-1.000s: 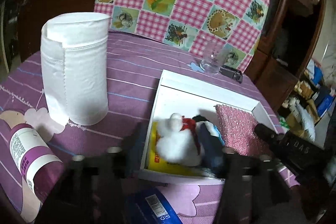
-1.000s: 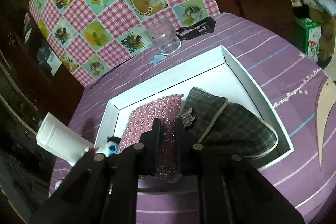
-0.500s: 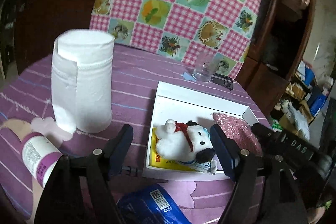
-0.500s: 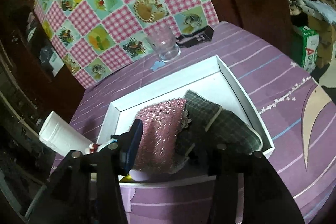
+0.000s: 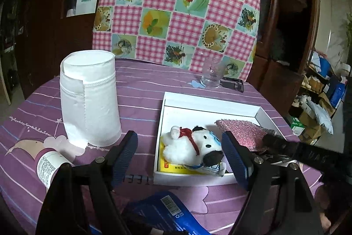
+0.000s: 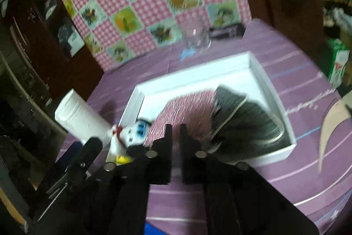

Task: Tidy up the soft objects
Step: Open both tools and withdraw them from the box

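Observation:
A white plush dog with a red scarf lies at the near left of the white box, on a yellow packet. My left gripper hangs just short of it. Its jaws are opening wide, and the pads touch nothing. A pink glitter cloth arches up in the middle of the box. My right gripper is shut on its near edge; that blurred view shows the cloth beside a dark plaid cloth at the right of the box.
A tall roll of white paper stands left of the box. A white and purple bottle lies by it, and a blue packet sits at the near edge. A glass and a black object are behind the box.
My left gripper spread wider and drew back from the plush dog, which stays in the box. My right gripper opened around the pink cloth's edge, then shut on it.

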### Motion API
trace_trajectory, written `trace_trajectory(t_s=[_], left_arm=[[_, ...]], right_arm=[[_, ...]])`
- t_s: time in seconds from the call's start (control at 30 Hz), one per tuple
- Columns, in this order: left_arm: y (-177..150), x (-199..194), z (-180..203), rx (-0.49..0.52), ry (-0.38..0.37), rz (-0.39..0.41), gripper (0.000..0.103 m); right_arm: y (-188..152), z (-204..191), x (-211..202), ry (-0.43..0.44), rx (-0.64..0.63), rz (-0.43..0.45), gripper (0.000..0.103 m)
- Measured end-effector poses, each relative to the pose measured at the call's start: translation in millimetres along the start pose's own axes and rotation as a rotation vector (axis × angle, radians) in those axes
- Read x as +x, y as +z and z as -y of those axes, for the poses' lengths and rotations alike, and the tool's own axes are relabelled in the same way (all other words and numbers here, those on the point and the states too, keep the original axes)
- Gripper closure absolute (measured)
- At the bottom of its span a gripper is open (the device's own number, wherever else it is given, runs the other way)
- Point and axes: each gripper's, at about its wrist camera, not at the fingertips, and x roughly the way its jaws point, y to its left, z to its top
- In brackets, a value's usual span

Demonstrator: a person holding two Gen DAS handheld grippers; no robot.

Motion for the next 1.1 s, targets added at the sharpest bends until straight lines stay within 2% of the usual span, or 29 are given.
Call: trace_trajectory(t_s=[0.13,0.17,0.27,0.37,0.4,0.5,0.57,0.63,0.8,0.9,1.1], left_arm=[[-1.1,2.0,4.0,0.026,0.0,0.002,0.03],[-2.0,1.9,5.5,0.034,0.0,0.003,0.03],[-4.7,-0.8,10.0,0.061,0.012,0.022,0.03],[-5.3,-2.6,13.4,0.084,0.02,0.034,0.029],[-5.3,-2.4,13.3,0.084,0.013,0.03,0.025],[-4.7,-1.5,10.4,0.066,-0.002,0.016,0.024],[-3.7,-1.6,7.5,0.044,-0.004,0.011,0.024],[-3.0,-2.4,4.2,0.019,-0.004,0.011,0.024],[-1.4,-3.9,-2.5,-0.032,-0.025,-0.002,0.023],[-1.3,-4.8,-1.3,-0.024,-0.027,-0.006,0.023],[-1.0,-9.5,3.8,-0.003,-0.042,-0.006,0.023]], right_arm=[[1.8,-6.9,27.7,-0.051,-0.049,-0.06,0.099],[3.0,-6.4,32.9,-0.064,-0.053,-0.048,0.099],[3.6,5.1,38.4,-0.136,0.003,0.063,0.099],[1.6,11.7,28.2,-0.114,0.02,0.088,0.099],[2.1,11.9,21.4,-0.105,0.025,0.1,0.099],[2.4,9.6,1.2,-0.087,0.022,0.138,0.085],[1.8,8.7,-8.8,-0.086,0.011,0.147,0.058],[0.8,8.2,-15.8,-0.086,-0.002,0.153,0.051],[1.3,1.4,-23.5,-0.115,-0.08,0.138,0.051],[-1.5,-2.9,-25.9,-0.14,-0.143,0.123,0.051],[-7.1,-0.4,-26.3,-0.139,-0.17,0.094,0.051]])
